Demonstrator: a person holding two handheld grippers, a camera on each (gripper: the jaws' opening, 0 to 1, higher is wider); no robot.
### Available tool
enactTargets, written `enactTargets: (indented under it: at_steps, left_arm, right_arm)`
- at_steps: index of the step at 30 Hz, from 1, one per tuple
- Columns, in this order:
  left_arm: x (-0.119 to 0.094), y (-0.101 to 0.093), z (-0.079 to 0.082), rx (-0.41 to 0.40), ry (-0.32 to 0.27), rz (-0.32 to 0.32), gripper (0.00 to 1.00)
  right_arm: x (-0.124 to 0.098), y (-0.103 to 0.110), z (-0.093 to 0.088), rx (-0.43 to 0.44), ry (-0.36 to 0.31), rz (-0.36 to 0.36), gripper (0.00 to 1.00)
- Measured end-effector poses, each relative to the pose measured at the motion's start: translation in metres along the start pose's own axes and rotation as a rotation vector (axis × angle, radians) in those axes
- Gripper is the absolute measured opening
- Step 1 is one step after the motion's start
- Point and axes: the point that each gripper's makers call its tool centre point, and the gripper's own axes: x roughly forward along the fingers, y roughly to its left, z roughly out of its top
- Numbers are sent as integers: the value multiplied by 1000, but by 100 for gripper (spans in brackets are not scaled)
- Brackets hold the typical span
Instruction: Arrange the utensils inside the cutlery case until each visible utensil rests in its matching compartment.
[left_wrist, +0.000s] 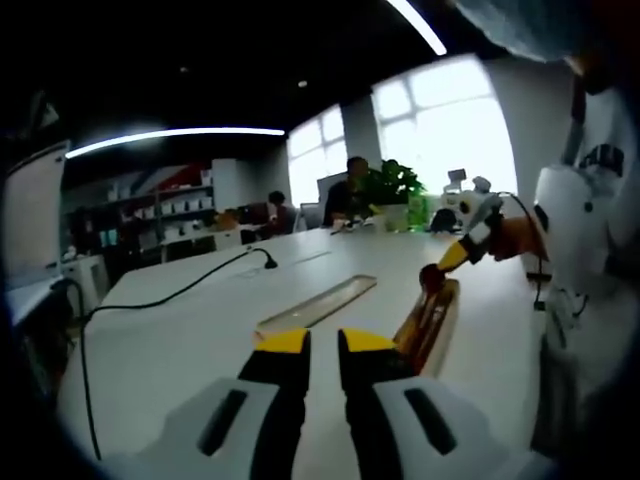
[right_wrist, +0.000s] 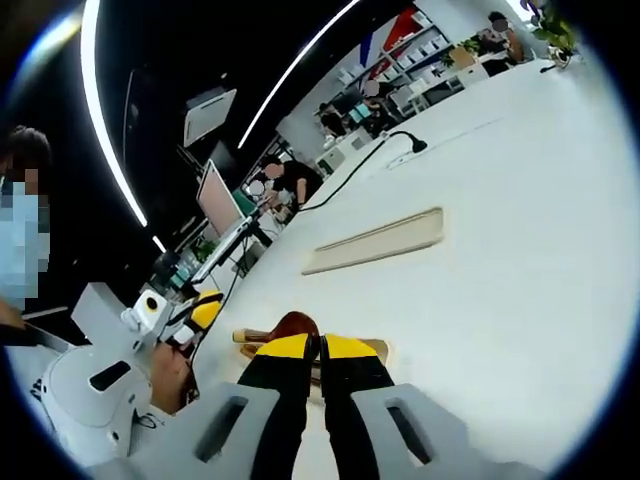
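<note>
Cutlery case (left_wrist: 432, 322): narrow wooden tray, lying flat on white table, long axis running away from left gripper view. Dark red-brown utensil (left_wrist: 430, 277), possibly a spoon, at its far end. Clear lid (left_wrist: 318, 303) flat beside it, apart.

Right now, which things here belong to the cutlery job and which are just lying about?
Job:
- cutlery case, wooden, open
- brown spoon at the right gripper
- clear lid beside the case
- left gripper

Lying about:
- black cable
- potted plant
- white table
</note>
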Motion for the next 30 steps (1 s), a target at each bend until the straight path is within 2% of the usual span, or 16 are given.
enactTargets:
  at_steps: [9,30]
  left_arm:
    - [5,-19,-7,25,28,-74,12]
    - [14,-41,-24,22,63,-154,14]
  right_arm:
    - [1,-2,-2,-13,7,-20,1]
    - [-1,-5,-13,-28,32,-52,2]
